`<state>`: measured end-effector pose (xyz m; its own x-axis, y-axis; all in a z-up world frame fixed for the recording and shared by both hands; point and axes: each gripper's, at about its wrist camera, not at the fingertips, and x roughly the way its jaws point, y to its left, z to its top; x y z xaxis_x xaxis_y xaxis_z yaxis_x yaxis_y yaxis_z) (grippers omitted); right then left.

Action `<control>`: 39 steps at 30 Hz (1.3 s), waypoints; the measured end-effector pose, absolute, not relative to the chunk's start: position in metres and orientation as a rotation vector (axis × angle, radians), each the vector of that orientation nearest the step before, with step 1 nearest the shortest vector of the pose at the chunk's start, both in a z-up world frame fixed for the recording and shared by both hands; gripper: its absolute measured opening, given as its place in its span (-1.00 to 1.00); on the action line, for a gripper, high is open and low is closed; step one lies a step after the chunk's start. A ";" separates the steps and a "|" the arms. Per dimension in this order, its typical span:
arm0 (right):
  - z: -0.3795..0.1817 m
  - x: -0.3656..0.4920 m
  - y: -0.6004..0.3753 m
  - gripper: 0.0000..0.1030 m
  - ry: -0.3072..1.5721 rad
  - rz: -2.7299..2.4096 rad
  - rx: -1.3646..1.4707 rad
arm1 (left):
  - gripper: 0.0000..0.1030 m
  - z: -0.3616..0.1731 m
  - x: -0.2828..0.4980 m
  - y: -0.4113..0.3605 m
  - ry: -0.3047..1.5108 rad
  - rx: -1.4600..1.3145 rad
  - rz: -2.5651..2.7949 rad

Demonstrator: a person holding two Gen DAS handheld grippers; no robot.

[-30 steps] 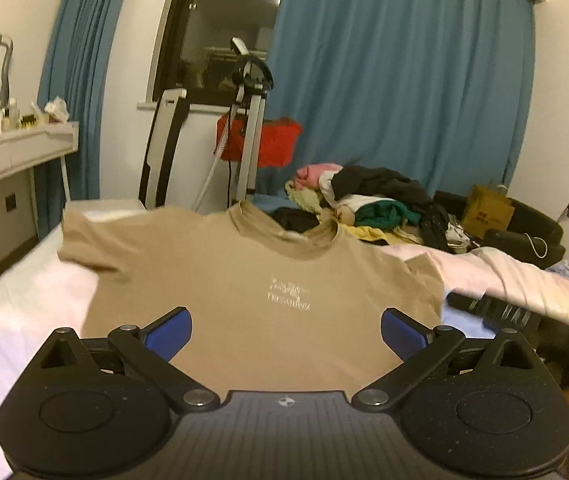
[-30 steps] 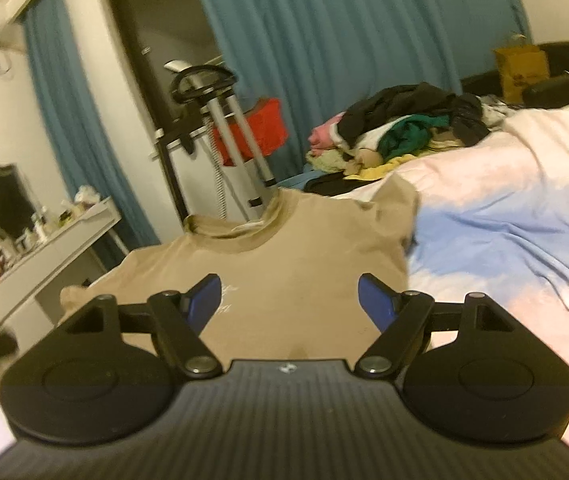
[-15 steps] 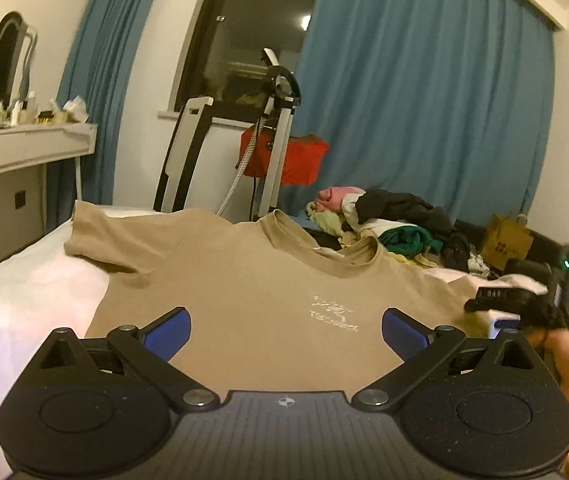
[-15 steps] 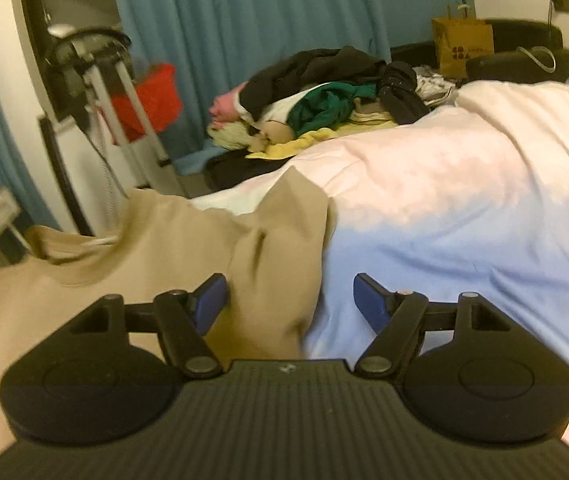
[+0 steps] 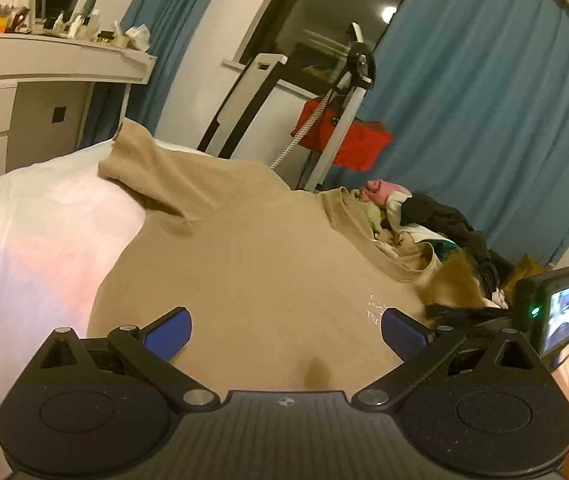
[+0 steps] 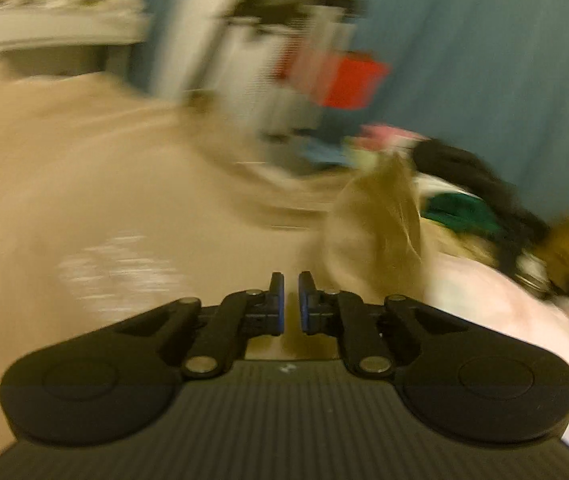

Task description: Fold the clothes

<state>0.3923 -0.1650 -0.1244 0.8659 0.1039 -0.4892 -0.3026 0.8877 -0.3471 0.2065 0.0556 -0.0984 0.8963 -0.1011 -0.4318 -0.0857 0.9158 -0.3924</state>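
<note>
We found the tan T-shirt (image 5: pixel 260 280) lying chest-up on the white and pink bedding (image 5: pixel 32 256), its printed front facing us and its collar turned toward the heap of unfolded clothes (image 5: pixel 440 220) farther along the bed. Our left gripper (image 5: pixel 284 330) hovered over the lower front of the shirt with its blue pads set wide apart and nothing between them. Our right gripper (image 6: pixel 289 300) had just been closing; its pads stood almost together, and in this blurred view the cloth appeared to rise into a lifted flap (image 6: pixel 380 216) beside them, near the shirt's right sleeve. Whether fabric was truly pinched there we could not tell. We judged the task to be at its beginning: the body showed no fold, the left sleeve (image 5: pixel 136 164) lay spread out toward the dresser (image 5: pixel 24 92), and the first side fold was only being started. The pile remained untouched.
</note>
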 end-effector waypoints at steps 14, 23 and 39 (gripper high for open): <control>-0.072 0.330 -0.263 0.28 0.323 0.200 -0.004 | 0.98 -0.102 0.199 0.032 0.480 -0.348 -0.041; -0.103 0.401 -0.298 -0.63 0.497 0.146 0.032 | 0.98 -0.113 0.204 0.028 0.492 -0.307 -0.061; -0.140 0.365 -0.491 -0.93 0.274 -0.430 0.524 | 0.98 -0.127 0.198 0.023 0.496 -0.211 -0.067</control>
<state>0.3646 -0.4910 -0.1399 0.8759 -0.3238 -0.3577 0.4611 0.7802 0.4228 0.1976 0.0235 -0.1272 0.8778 -0.1150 -0.4650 0.0129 0.9761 -0.2171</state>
